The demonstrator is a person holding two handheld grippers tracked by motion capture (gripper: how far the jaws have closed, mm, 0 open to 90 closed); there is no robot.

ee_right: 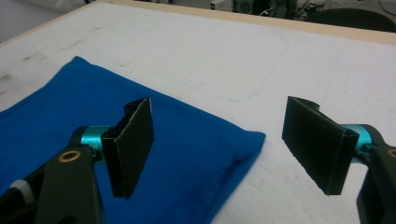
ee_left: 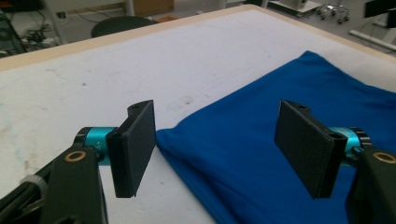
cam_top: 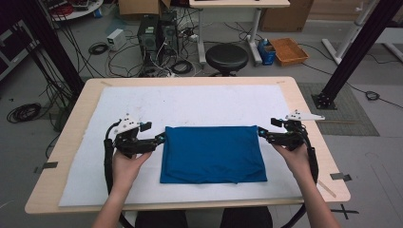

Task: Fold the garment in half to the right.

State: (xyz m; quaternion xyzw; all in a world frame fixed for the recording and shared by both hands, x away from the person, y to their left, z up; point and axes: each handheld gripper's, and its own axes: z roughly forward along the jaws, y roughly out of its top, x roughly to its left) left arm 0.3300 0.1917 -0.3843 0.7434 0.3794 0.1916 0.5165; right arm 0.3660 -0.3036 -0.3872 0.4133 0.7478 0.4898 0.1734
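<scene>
Blue cloth (cam_top: 213,154), folded flat, is lying mid-table on the white mat (cam_top: 199,102). Both grippers are hovering released at its far corners, left gripper (ee_left: 217,149) and right gripper (ee_right: 222,147) straddling fabric edges. Next, each likely needs lowering, then pinching its corner.

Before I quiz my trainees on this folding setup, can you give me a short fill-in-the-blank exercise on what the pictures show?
1. The folded cloth on the white mat is ____ in colour.
2. The jaws of the left tool stand ____, with nothing between them.
3. The right tool sits at the cloth's far ____ corner in the high view.
4. Beyond the table's far edge stands a round black ____.

Missing words: blue; open; right; stool
</scene>
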